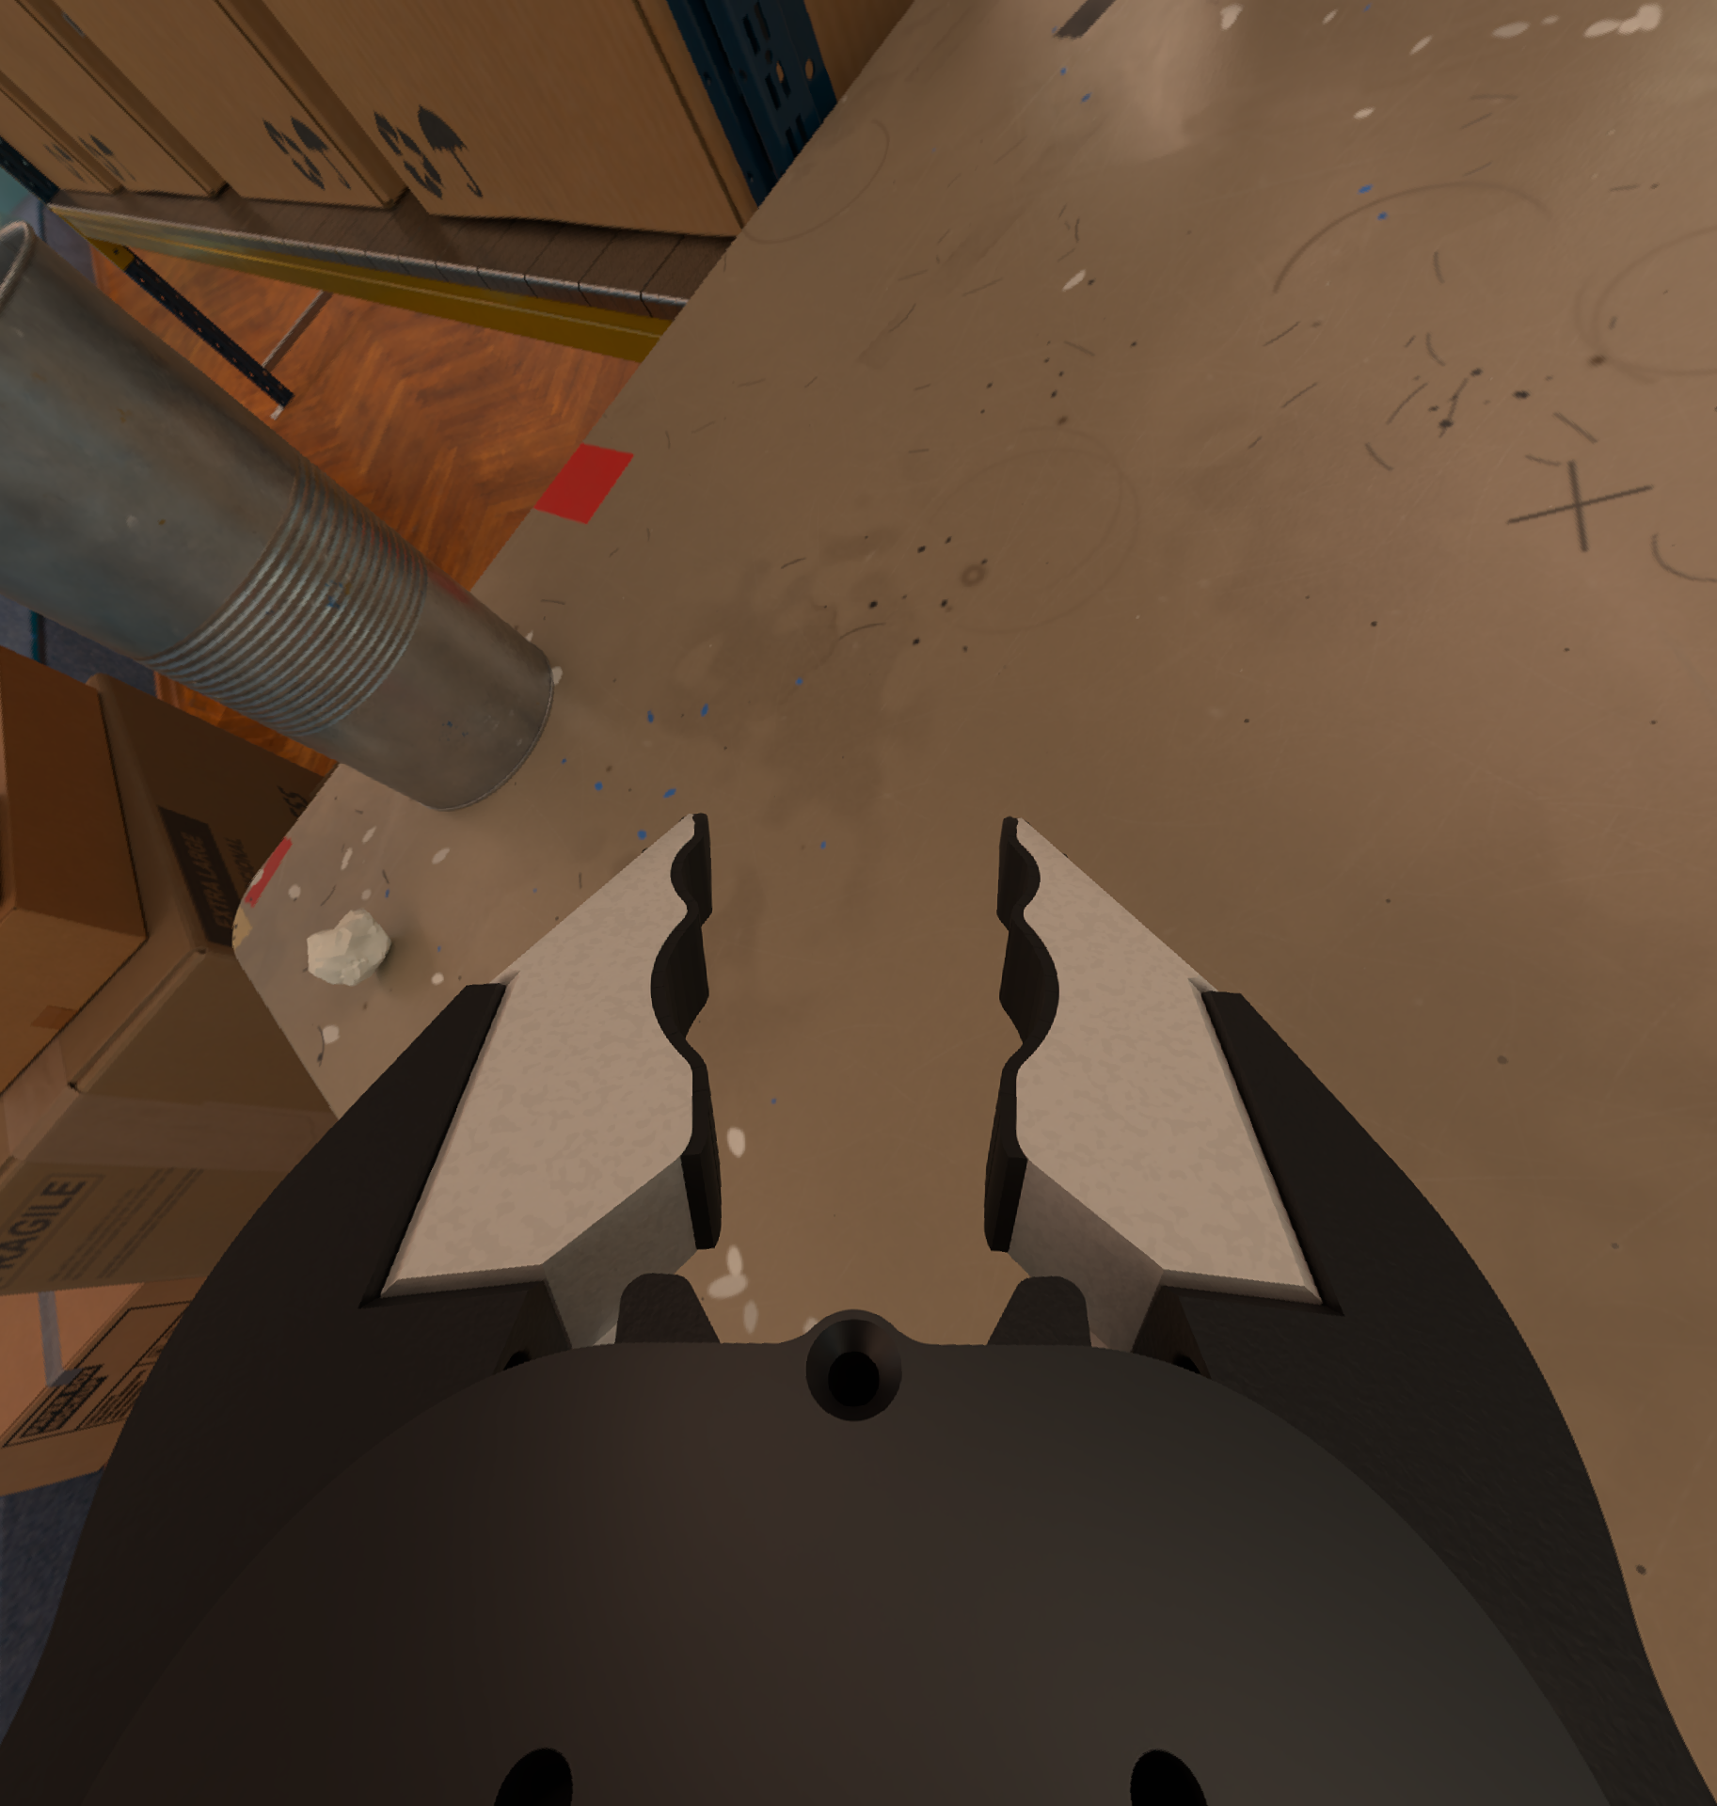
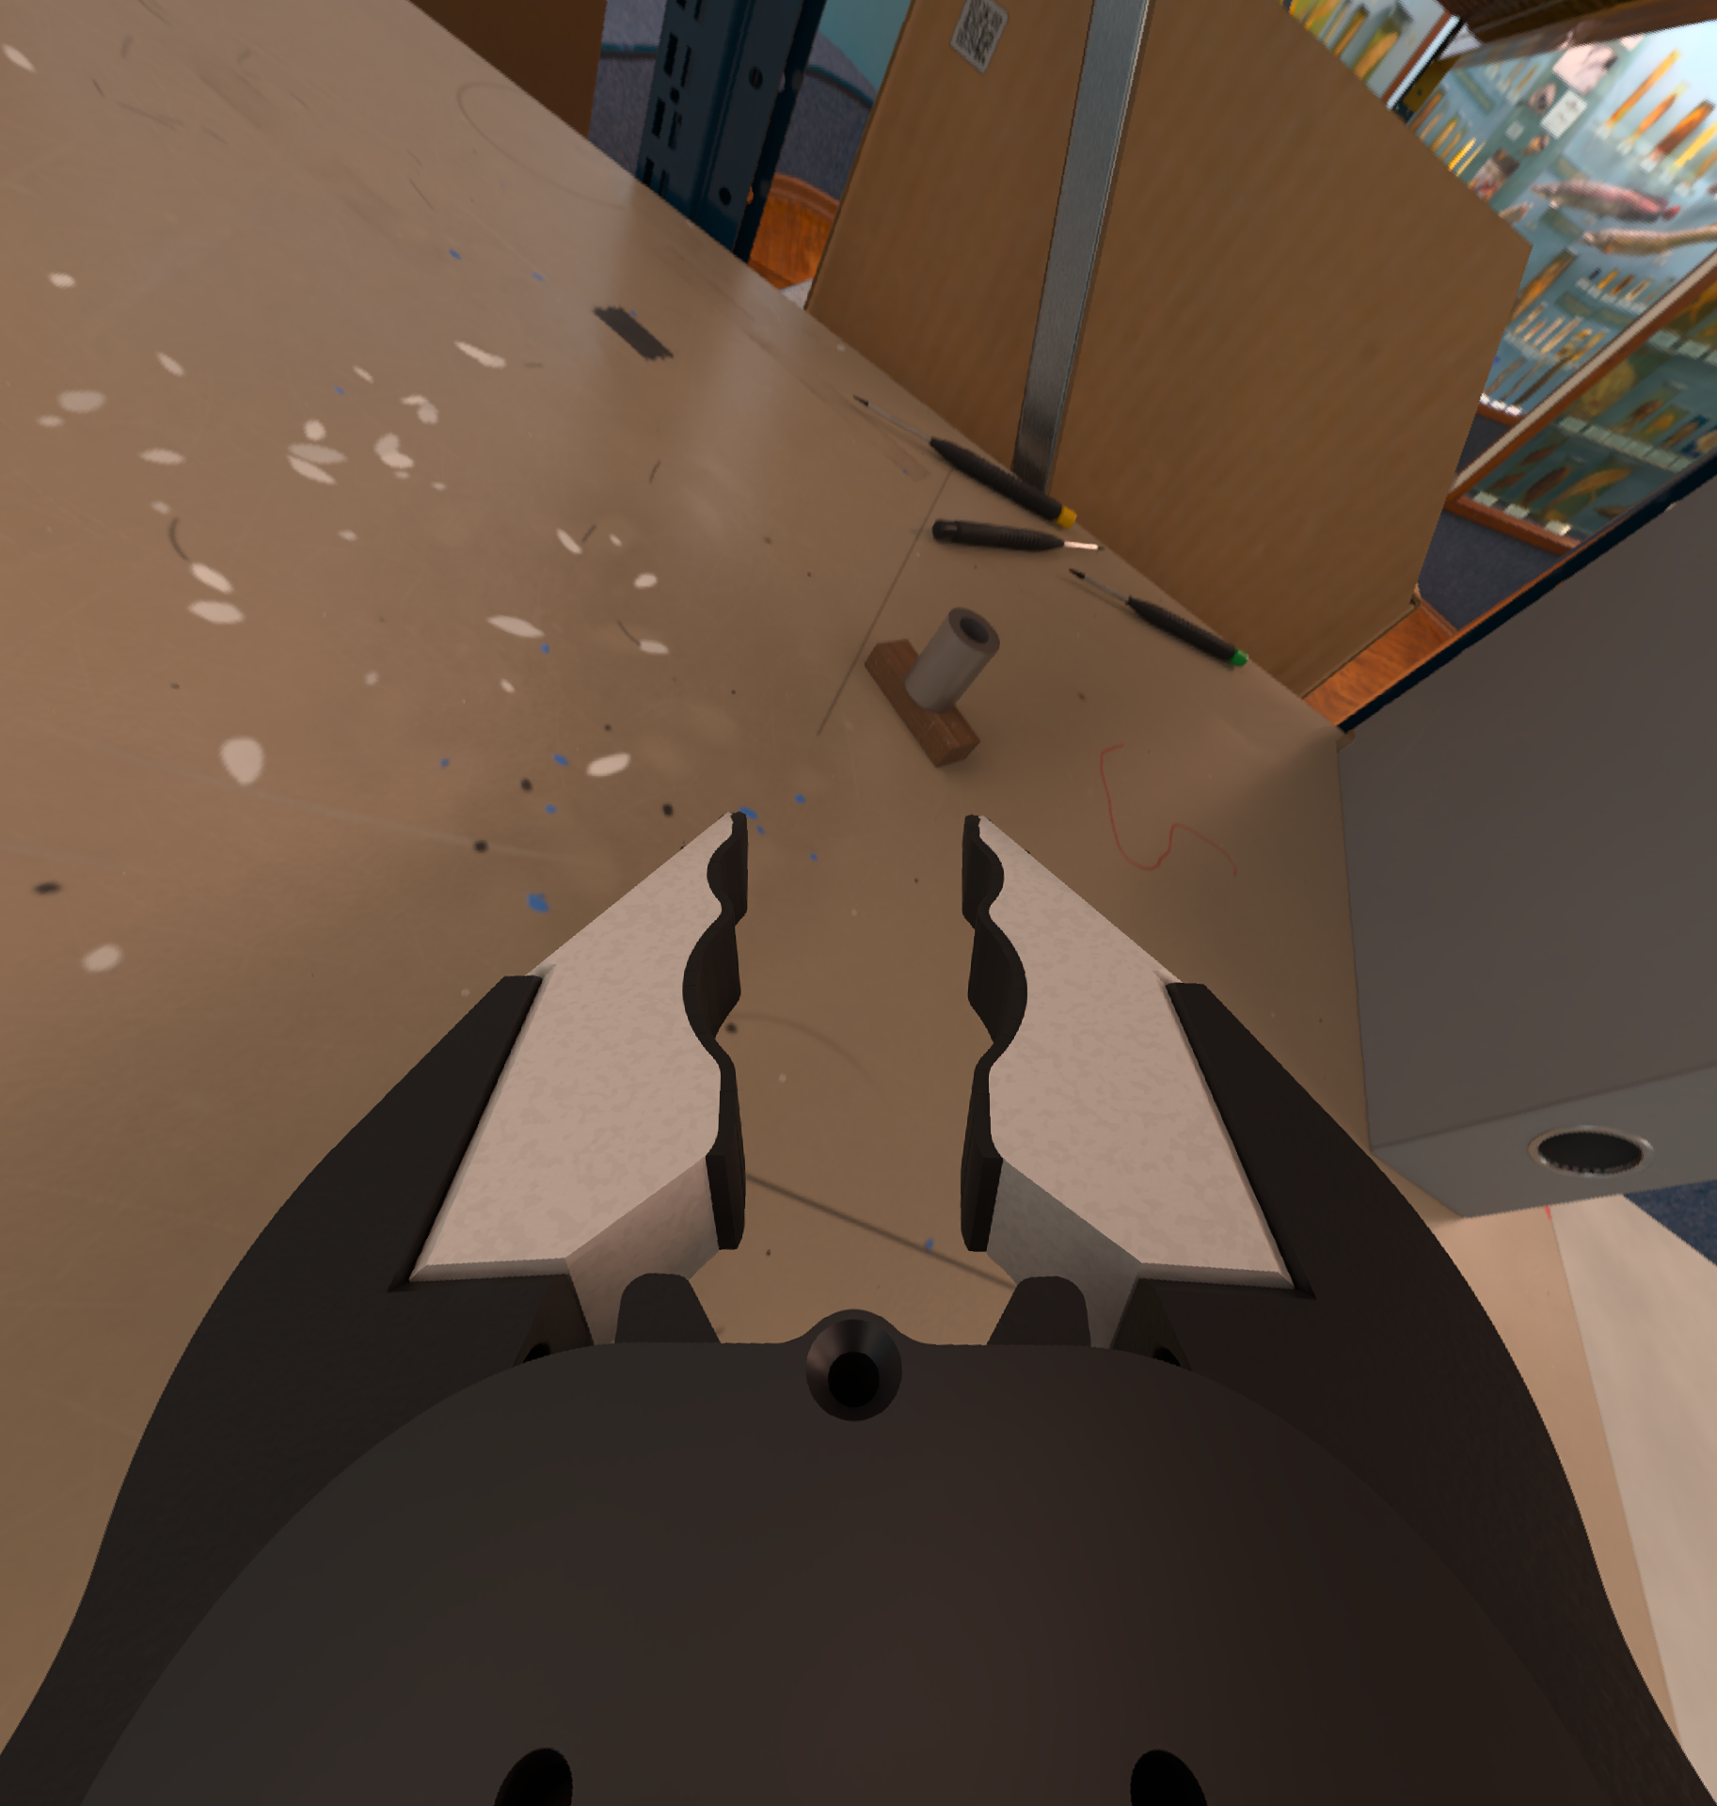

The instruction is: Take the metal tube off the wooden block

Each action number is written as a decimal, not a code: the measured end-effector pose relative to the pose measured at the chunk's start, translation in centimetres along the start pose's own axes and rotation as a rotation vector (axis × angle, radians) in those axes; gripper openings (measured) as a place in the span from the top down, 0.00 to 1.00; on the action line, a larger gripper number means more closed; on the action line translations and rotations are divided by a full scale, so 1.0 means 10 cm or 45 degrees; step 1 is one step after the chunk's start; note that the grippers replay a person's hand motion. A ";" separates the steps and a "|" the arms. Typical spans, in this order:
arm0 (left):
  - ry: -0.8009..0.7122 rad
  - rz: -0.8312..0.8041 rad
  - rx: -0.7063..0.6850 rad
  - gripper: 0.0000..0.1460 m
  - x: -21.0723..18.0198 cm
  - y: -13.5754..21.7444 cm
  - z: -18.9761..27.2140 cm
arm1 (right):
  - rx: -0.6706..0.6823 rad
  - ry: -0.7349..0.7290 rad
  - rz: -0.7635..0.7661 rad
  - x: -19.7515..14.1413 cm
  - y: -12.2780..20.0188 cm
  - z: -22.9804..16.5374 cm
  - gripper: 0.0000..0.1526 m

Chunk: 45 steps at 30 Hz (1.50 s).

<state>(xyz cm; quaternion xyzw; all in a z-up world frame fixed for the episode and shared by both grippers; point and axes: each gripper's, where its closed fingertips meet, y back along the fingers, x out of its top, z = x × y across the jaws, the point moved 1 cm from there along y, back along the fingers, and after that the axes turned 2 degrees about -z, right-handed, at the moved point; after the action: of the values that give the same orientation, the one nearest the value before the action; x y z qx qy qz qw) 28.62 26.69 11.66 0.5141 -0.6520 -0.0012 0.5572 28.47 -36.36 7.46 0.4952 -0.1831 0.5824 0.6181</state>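
Note:
In the right wrist view a short grey metal tube (image 2: pixel 952 657) stands upright on a small brown wooden block (image 2: pixel 923 706) on the tan table, ahead and slightly right of my right gripper (image 2: pixel 852 821). The right gripper is open, empty and well short of the block. In the left wrist view my left gripper (image 1: pixel 854 821) is open and empty above the bare table. The tube and block do not show in that view.
A large threaded metal pipe (image 1: pixel 248 547) stands at the table's left edge, with a crumpled white lump (image 1: pixel 348 946) nearby. Three screwdrivers (image 2: pixel 1006 479) lie beyond the block. A grey box (image 2: pixel 1558 928) stands at the right. Cardboard boxes (image 1: pixel 53 880) sit beyond the table.

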 end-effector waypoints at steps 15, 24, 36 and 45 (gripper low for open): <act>-0.043 0.074 -0.040 0.59 0.16 -0.07 0.07 | 0.284 0.213 -0.091 0.72 -0.29 0.30 0.71; -0.054 0.083 -0.048 0.59 0.18 -0.09 0.08 | 0.638 0.219 -0.526 0.58 -0.91 0.50 0.79; -0.037 0.069 -0.037 0.60 0.12 -0.10 0.05 | 0.912 0.362 -0.883 0.10 -1.35 0.45 0.86; -0.037 0.086 -0.012 0.60 0.13 -0.09 0.02 | 0.742 0.345 -0.383 0.51 -1.06 0.77 0.86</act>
<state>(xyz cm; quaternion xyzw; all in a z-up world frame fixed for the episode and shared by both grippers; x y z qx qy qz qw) 29.24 25.27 11.99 0.4891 -0.6771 0.0068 0.5498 42.01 -38.17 10.79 0.5905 0.1491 0.5731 0.5484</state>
